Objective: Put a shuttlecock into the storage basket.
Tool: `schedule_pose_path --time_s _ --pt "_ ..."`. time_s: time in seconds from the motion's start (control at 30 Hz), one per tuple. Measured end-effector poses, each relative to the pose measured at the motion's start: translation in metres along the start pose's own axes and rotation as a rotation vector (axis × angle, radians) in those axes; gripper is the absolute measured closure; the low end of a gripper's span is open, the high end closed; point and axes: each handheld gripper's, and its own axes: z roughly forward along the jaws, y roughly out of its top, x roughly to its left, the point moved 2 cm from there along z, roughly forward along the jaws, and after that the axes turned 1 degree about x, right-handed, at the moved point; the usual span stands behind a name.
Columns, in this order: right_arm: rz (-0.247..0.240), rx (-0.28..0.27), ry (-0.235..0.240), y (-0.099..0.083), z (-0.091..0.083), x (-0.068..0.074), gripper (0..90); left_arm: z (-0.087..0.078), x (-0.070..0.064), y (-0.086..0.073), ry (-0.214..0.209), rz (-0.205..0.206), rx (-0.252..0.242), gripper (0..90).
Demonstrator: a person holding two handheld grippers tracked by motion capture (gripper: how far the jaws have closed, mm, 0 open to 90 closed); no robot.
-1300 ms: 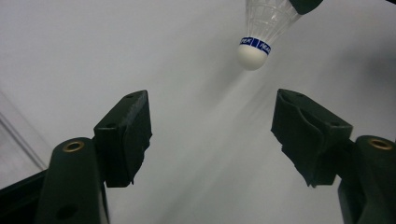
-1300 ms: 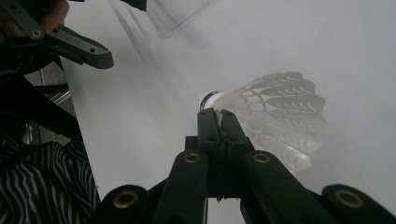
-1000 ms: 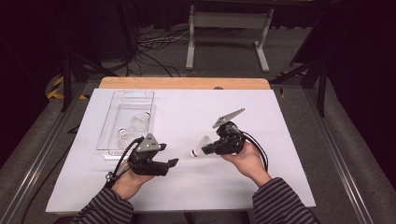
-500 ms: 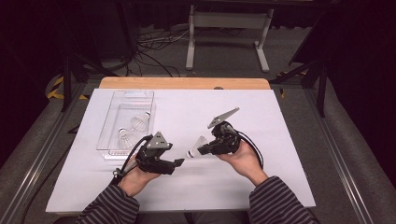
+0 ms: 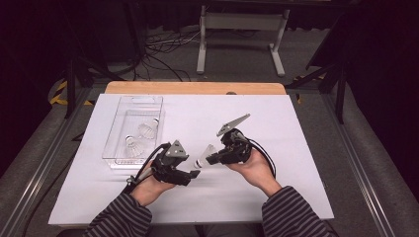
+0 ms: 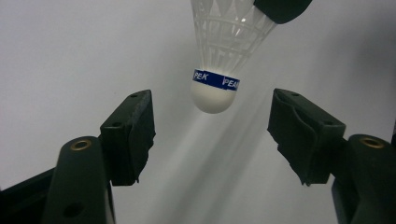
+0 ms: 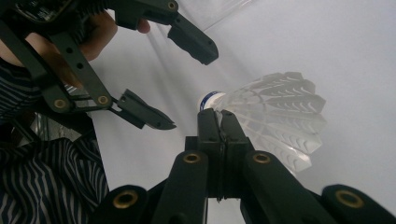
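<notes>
A white shuttlecock [image 7: 275, 116] with a blue band round its cork [image 6: 215, 88] hangs above the white table, seen too in the high view as the shuttlecock [image 5: 205, 156]. My right gripper [image 7: 218, 116] is shut on the edge of its skirt, cork pointing toward my left gripper [image 5: 190, 168]. My left gripper [image 6: 212, 112] is open, and the cork sits just ahead of the gap between its jaws, touching neither. In the right gripper view the left gripper's fingers [image 7: 189, 39] spread wide beside the cork.
A clear plastic tray [image 5: 114, 133] lies at the table's left with two more shuttlecocks [image 5: 148, 129] in it. White sheet [image 5: 296, 163] covers the table; a wooden edge [image 5: 195, 88] runs along the back. Cables and a stand are on the floor behind.
My left gripper has shifted right and turned toward the shuttlecock's cork. The right gripper has stayed almost in place, still holding the shuttlecock.
</notes>
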Motion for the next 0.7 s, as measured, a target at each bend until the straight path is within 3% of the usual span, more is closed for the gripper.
schedule_pose_path --time_s 0.53,0.7 --pt "-0.023 0.009 0.027 0.0053 0.0071 0.0067 90.0 0.0072 -0.0016 0.0035 -0.036 0.002 0.027 43.5" --pt "-0.025 0.010 0.038 0.0070 0.0082 0.0087 90.0 0.0103 -0.0006 0.0036 -0.030 0.003 0.041 46.4"
